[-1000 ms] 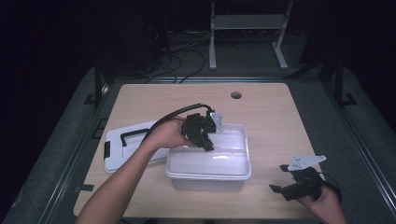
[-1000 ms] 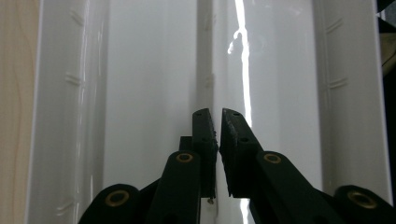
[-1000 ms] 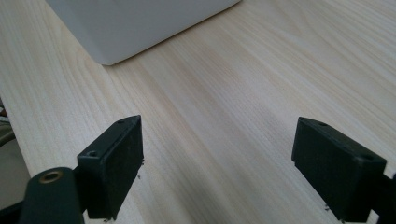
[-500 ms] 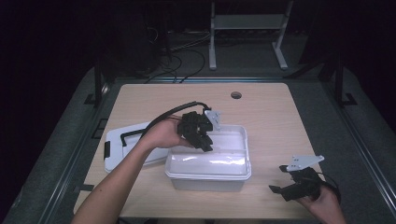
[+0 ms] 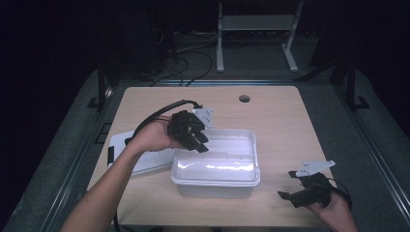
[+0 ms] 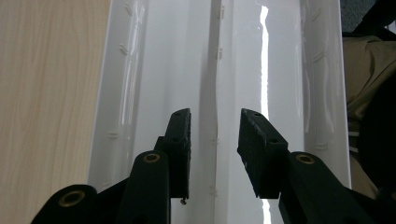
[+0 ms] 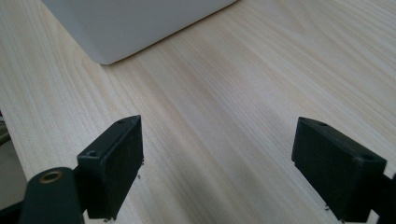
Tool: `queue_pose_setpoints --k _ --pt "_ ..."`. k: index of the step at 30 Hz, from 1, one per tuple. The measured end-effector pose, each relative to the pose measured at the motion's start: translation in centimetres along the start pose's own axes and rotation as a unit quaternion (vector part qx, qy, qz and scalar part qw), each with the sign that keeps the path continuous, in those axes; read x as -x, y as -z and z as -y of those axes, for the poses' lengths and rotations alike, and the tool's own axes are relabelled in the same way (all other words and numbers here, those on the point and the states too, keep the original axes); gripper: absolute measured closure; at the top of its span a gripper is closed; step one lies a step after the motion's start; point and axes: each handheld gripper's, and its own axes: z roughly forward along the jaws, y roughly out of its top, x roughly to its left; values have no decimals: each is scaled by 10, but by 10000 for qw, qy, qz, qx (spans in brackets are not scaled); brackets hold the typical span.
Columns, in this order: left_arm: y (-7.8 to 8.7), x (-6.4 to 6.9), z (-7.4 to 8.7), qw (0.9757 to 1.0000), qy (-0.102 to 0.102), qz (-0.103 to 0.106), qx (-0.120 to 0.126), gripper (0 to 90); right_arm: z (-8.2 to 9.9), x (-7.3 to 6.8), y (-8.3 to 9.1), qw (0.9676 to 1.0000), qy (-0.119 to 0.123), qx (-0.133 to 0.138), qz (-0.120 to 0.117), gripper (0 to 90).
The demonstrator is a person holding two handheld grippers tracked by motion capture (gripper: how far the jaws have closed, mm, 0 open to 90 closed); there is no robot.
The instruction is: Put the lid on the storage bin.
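A white plastic bin (image 5: 215, 186) stands in the middle of the wooden table (image 5: 270, 116), and nothing shows inside it. My left gripper (image 5: 203, 143) hangs over the bin's left part, pointing down into it. Its jaws have just been opening and nothing is between them. In the left gripper view the left gripper (image 6: 215, 116) has its pads a little apart above the bin's glossy white floor (image 6: 261, 60). My right gripper (image 5: 286, 184) rests low near the table's front right corner. In the right gripper view the right gripper (image 7: 217, 126) stands wide open over bare wood, with a bin corner (image 7: 130, 23) ahead.
The bin's white lid (image 5: 145, 162) lies flat on the table just left of the bin, partly under my left forearm. A cable hole (image 5: 244, 98) is in the tabletop at the back. A metal stand (image 5: 254, 21) and cables are on the dark floor behind.
My left gripper has moved a little left and up over the bin, and its jaws have parted. The right gripper has stayed where it was.
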Motion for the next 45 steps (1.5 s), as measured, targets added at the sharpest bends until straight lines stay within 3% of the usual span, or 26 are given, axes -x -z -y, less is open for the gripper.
queue_pose_setpoints --k 4,16,19,28,41,45 --pt "8 -1 7 10000 22 -62 61 628 0 0 0 10000 -3 -9 0 161" --pt "36 -6 44 9988 339 -318 172 591 0 1 1 10000 -19 10 11 161" --pt "41 -8 56 9979 435 -351 318 586 0 1 1 10000 -32 28 18 161" --pt "44 -11 90 9951 750 -447 456 575 -1 1 0 10000 -46 1 10 161" --pt "47 -14 121 9922 1003 -557 487 561 0 2 -2 10000 -42 -22 8 161" --pt "45 -17 134 9901 1155 -590 531 558 0 2 -1 10000 -64 -6 4 161"
